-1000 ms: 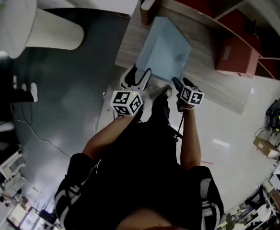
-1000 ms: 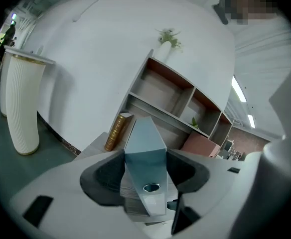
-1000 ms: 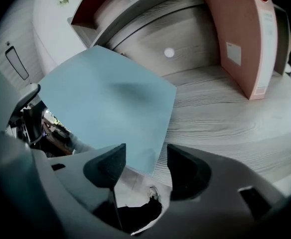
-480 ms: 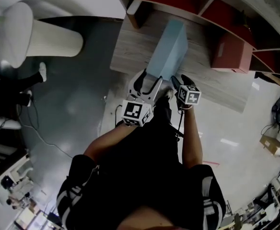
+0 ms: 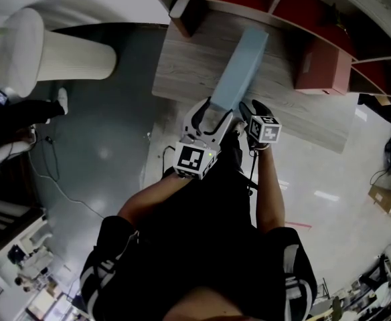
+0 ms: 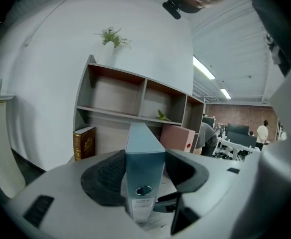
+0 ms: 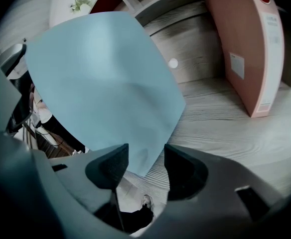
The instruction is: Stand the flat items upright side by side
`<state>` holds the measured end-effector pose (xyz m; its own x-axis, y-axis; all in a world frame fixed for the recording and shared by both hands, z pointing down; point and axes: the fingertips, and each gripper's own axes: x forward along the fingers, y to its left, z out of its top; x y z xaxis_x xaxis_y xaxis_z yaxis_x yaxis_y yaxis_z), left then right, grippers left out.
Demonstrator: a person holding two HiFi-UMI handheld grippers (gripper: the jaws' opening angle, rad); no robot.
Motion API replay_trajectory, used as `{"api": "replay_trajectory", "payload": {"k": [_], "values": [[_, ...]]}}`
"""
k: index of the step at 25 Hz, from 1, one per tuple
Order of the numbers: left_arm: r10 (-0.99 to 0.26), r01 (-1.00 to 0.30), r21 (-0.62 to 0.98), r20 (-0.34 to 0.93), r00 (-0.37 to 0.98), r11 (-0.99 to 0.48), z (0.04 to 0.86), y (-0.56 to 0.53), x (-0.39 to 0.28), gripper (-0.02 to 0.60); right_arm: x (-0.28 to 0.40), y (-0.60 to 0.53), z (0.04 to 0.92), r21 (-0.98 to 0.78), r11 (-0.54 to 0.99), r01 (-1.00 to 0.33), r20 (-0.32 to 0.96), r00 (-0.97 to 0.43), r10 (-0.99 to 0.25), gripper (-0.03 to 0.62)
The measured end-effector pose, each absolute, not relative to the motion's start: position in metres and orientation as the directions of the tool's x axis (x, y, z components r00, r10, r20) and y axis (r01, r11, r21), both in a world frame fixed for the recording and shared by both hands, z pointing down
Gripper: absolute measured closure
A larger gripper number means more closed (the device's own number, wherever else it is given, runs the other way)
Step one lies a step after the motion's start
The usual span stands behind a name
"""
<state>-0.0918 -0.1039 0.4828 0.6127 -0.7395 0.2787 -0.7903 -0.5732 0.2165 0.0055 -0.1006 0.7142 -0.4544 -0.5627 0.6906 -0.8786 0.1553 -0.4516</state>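
Now blue binder [image 6: 144, 161] upright; spine label [image 6: 142, 203] illegible.

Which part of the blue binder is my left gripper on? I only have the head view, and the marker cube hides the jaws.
Observer: The left gripper is clamped on the spine of the blue binder, one pad on each side.
Operator: Is the other one gripping too?
Observer: No. The right gripper has just been closing, but its pads stand apart, with only the binder's lower corner between them.
Operator: Anything upright nearby?
Observer: A pink file stands upright on the wooden board, right of the binder.
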Motion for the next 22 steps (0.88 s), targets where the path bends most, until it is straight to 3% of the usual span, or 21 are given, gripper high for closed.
{"api": "replay_trajectory", "payload": {"k": [22], "values": [[-0.658,-0.708,0.217,0.265,0.705,-0.672,0.481,-0.088,-0.078,0.308,0.012,-0.095,0.688,-0.472,0.117,-0.874,0.638,-0.430,-0.639,0.352]]}}
